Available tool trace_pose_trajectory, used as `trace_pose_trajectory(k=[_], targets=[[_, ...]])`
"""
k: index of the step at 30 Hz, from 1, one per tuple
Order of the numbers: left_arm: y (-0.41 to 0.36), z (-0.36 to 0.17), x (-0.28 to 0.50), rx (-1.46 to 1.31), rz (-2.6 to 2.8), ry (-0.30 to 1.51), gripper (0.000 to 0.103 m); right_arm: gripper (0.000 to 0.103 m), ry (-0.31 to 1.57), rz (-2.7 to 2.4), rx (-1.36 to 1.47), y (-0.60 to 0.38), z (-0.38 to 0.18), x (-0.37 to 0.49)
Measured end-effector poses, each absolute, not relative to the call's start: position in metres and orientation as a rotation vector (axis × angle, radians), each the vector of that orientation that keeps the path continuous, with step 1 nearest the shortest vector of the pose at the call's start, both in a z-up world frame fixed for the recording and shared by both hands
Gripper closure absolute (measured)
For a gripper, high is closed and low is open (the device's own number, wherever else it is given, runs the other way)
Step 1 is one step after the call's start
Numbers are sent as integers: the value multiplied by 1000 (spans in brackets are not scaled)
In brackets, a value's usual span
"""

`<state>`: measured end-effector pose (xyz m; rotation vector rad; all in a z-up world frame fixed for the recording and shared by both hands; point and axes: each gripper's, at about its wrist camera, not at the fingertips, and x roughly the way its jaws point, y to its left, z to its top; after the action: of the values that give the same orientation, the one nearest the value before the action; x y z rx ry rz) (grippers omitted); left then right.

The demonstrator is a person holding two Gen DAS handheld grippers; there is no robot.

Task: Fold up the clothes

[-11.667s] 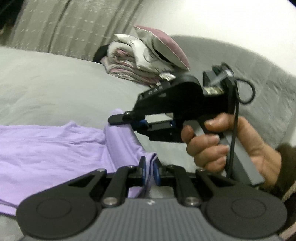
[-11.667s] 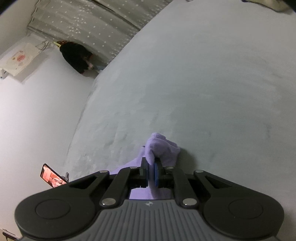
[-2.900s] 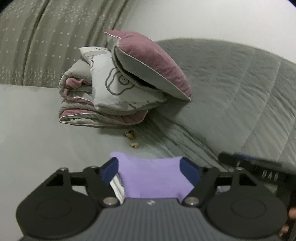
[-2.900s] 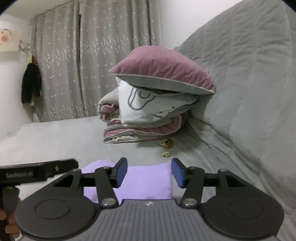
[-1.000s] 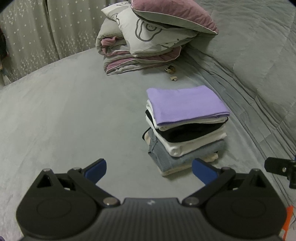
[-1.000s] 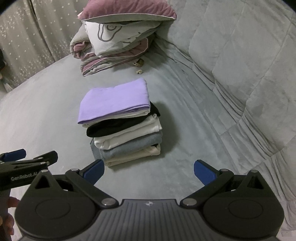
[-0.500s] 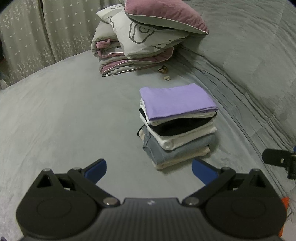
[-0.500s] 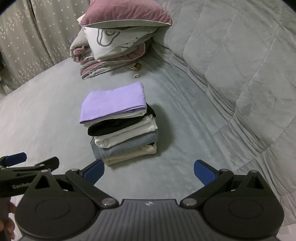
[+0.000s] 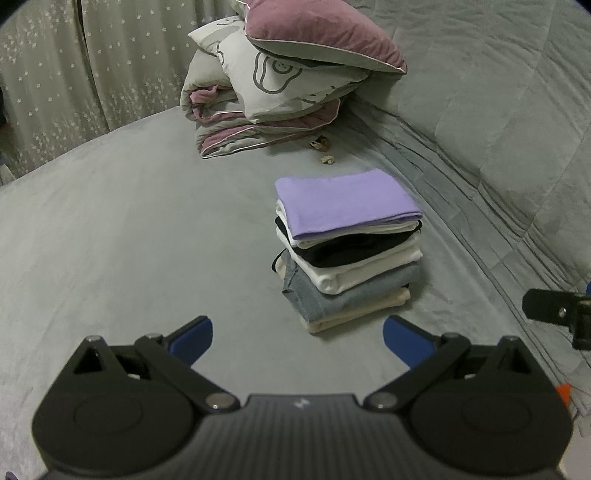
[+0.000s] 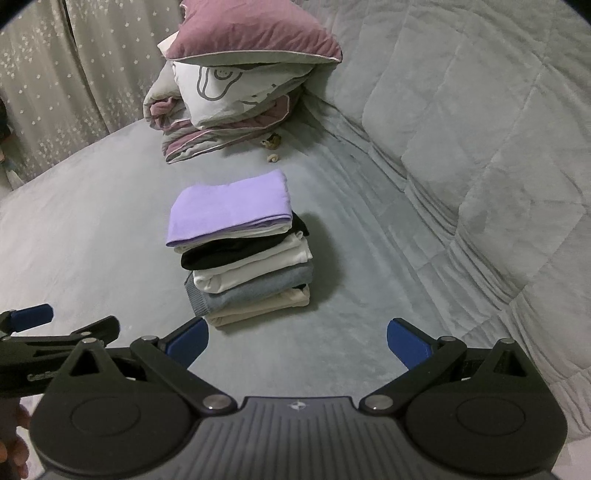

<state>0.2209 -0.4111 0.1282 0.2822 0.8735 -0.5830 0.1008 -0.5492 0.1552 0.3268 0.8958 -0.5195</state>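
A stack of folded clothes (image 9: 351, 273) (image 10: 251, 266) sits on the grey bed. Its top layer is a folded lilac garment (image 9: 345, 201) (image 10: 231, 206), over white, black, grey-blue and cream pieces. My left gripper (image 9: 297, 338) hangs open in front of the stack with nothing between its blue-padded fingers. My right gripper (image 10: 297, 341) is open too, held back from the stack and empty. The right gripper's tip shows at the right edge of the left wrist view; the left gripper (image 10: 33, 326) shows at the left edge of the right wrist view.
A pile of folded bedding with a mauve pillow (image 9: 321, 33) (image 10: 255, 37) lies behind the stack. Two small knotted items (image 9: 323, 147) rest beside it. A quilted grey headboard (image 10: 480, 110) rises on the right. Dotted curtains (image 9: 74, 66) hang at the back left.
Both grippers let go of the lilac garment on top of the stack and drew back. Over the last second they have kept backing off slightly, fingers wide apart.
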Motion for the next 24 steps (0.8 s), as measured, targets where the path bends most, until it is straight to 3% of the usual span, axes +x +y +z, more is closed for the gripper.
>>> trace_pose_trajectory(k=[24], targets=[[-341,134,156,203,-563,770,0,0,814,-504,257,-488,143,44]])
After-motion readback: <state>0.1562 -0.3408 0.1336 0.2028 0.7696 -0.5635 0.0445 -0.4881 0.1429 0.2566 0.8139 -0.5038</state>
